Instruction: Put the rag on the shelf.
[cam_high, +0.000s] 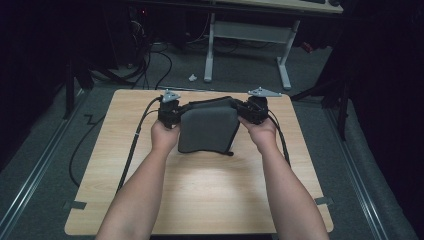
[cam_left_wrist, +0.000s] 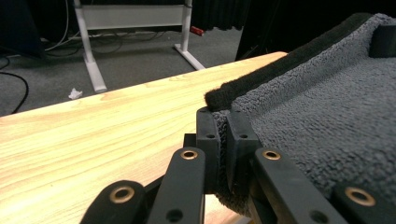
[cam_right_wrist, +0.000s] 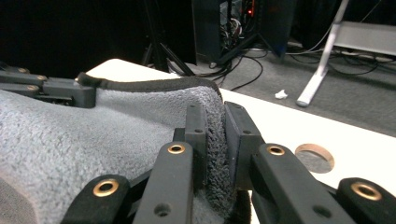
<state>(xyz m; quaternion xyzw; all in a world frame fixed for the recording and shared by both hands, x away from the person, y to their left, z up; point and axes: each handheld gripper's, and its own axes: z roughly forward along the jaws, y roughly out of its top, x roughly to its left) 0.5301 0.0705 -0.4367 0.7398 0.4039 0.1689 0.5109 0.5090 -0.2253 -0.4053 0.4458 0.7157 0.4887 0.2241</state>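
Grey towel (cam_high: 207, 127) is held near the worktop's (cam_high: 200, 200) far edge, a dark-trimmed corner clamped in each claw: left claw (cam_left_wrist: 223, 140) and right claw (cam_right_wrist: 215, 135) are both pinched on its pile. No writing can be read.

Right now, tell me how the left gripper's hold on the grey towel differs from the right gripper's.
The left gripper pinches the grey towel at its far left corner; the right gripper pinches the far right corner. By the left gripper the black trim ends beside its jaws; by the right gripper the trim curves past. Both are shut on the fabric, holding its far edge between them.
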